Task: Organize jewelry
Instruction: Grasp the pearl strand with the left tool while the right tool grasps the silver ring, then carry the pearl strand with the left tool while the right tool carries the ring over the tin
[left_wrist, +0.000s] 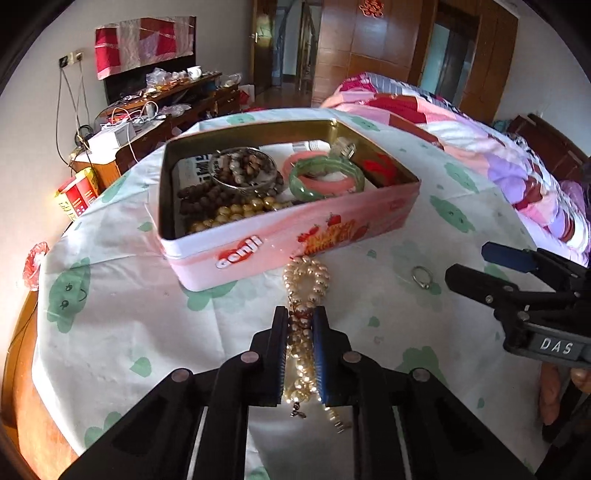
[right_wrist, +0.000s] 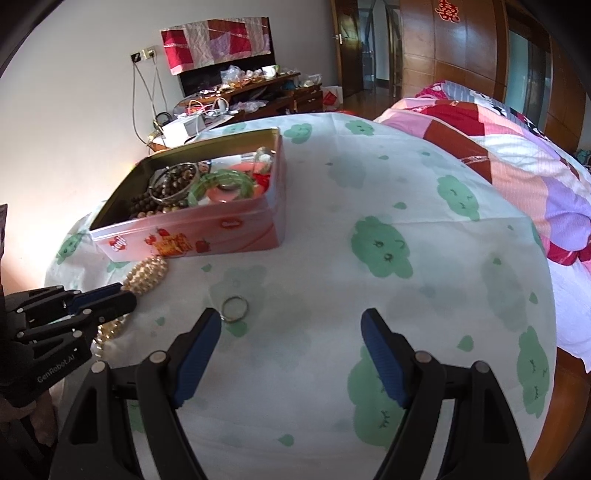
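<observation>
Pearls (left_wrist: 306, 284): between the left tool (left_wrist: 300, 325) pads, bunched end ahead, touching the tin (left_wrist: 258, 247); loose tail trails under the tool.
Handling: likely limp, slippery, fairly light; grip mid-bunch.
Ring (right_wrist: 235, 308): on the bench, just ahead of the right tool's left finger.
Right tool (right_wrist: 291, 347): wide, empty.
Left tool: narrow, clamping pearls.

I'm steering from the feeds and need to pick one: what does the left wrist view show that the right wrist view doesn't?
Only the left wrist view shows the left gripper shut on the pearl necklace, clasp ends trailing below. Only the right wrist view shows the right gripper wide open and empty. Both share the pink tin with bangles and beads inside, and the small ring lying on the tablecloth.
</observation>
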